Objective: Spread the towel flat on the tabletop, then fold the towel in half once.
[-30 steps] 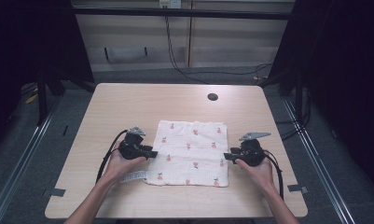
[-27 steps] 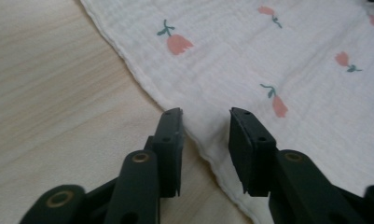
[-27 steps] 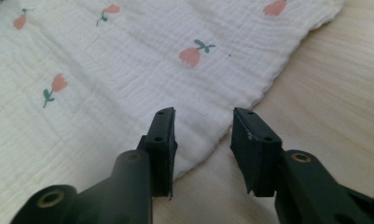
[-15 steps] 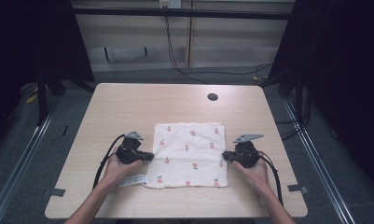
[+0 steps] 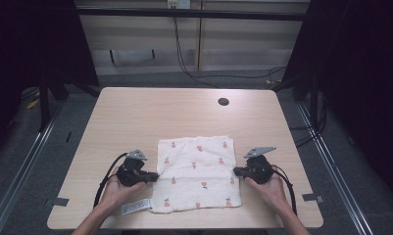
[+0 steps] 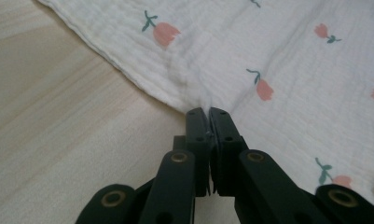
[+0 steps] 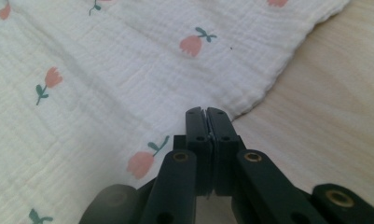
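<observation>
Cloth [image 5: 198,174]: thin crinkled muslin, lies flat on tabletop [image 5: 184,115], near edge; judged light, limp, non-slip
Left tongs [image 6: 207,113]: jaws closed, pinching left hem
Right tongs [image 7: 206,113]: jaws closed on right hem
Best hold: hems or corners; expect sag between grips

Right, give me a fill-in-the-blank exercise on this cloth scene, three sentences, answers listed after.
1. The white crinkled cloth with small pink flowers lies on the pale ____ table.
2. The left gripper has its jaws closed on the cloth's ____.
3. A small round dark ____ shows in the tabletop beyond the cloth; the right gripper is at the cloth's opposite side.

Missing words: wooden; edge; hole
</observation>
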`<action>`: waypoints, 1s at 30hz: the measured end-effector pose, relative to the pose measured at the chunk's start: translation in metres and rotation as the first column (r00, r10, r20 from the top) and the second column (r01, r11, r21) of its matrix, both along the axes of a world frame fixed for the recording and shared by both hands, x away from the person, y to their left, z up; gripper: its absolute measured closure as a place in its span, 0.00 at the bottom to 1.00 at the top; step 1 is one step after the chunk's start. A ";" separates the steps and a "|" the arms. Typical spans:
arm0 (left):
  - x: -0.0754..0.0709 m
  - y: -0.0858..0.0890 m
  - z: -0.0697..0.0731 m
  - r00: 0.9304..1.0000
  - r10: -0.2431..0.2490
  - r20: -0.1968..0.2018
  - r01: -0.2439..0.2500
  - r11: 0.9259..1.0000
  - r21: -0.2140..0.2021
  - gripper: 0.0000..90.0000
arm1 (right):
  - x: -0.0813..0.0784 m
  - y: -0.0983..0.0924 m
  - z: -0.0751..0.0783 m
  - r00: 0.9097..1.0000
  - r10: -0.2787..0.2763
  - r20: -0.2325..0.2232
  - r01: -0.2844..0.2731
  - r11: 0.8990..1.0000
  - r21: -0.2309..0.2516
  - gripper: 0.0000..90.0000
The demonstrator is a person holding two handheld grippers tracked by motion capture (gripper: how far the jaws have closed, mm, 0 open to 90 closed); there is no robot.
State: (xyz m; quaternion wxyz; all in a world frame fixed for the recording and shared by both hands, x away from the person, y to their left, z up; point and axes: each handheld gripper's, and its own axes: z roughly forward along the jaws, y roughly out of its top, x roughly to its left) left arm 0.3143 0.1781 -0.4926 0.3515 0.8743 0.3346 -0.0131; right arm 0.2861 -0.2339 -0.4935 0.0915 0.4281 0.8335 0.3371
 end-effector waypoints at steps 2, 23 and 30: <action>0.001 0.001 0.000 1.000 0.002 -0.005 -0.002 1.000 -0.007 0.97 | -0.002 0.002 0.001 1.000 -0.001 -0.008 0.001 1.000 -0.003 0.99; 0.057 0.022 0.017 0.988 0.148 0.042 -0.141 0.979 -0.148 0.72 | 0.049 -0.018 0.025 0.996 -0.062 0.065 0.052 0.988 0.144 0.67; 0.078 0.018 0.018 0.986 0.151 0.065 -0.144 0.984 -0.108 0.68 | 0.080 -0.016 0.026 0.993 -0.091 0.077 0.081 0.989 0.125 0.66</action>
